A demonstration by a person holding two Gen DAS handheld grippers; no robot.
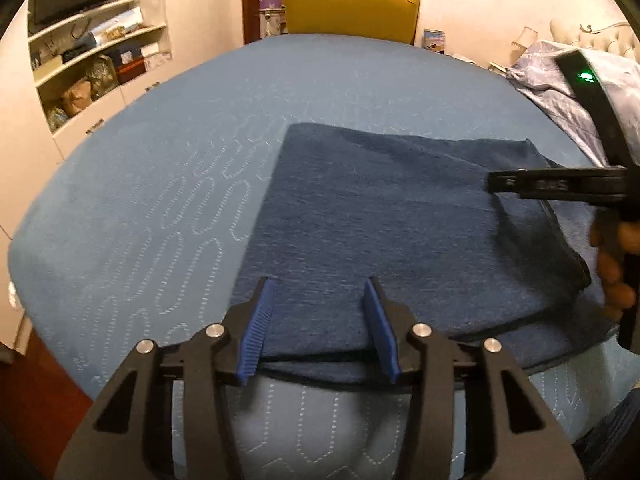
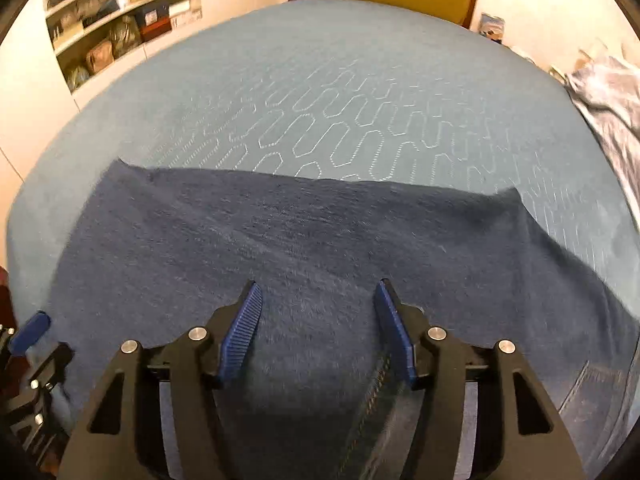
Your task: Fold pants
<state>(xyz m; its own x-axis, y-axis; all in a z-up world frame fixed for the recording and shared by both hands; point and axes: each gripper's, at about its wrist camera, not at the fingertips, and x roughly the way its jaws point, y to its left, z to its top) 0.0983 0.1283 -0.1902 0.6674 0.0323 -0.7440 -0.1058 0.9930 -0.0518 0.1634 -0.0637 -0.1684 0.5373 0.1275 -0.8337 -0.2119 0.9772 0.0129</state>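
Dark blue folded pants (image 1: 400,220) lie flat on a light blue quilted bed cover (image 1: 160,208). My left gripper (image 1: 320,286) hovers over their near edge, its blue pads apart, with the cloth flat below and nothing pinched. In the right wrist view the pants (image 2: 320,232) fill the foreground, and a stitched seam (image 2: 374,392) runs under the right finger. My right gripper (image 2: 317,286) stands open just above the cloth. From the left wrist view it (image 1: 494,182) reaches in side-on from the right, with a hand (image 1: 612,276) on its handle.
A yellow chair (image 1: 352,8) stands past the far side of the bed. Open shelves (image 1: 92,52) with boxes line the left wall. Patterned bedding (image 1: 560,80) is piled at the far right. The bed's left edge (image 1: 24,264) drops to a dark floor.
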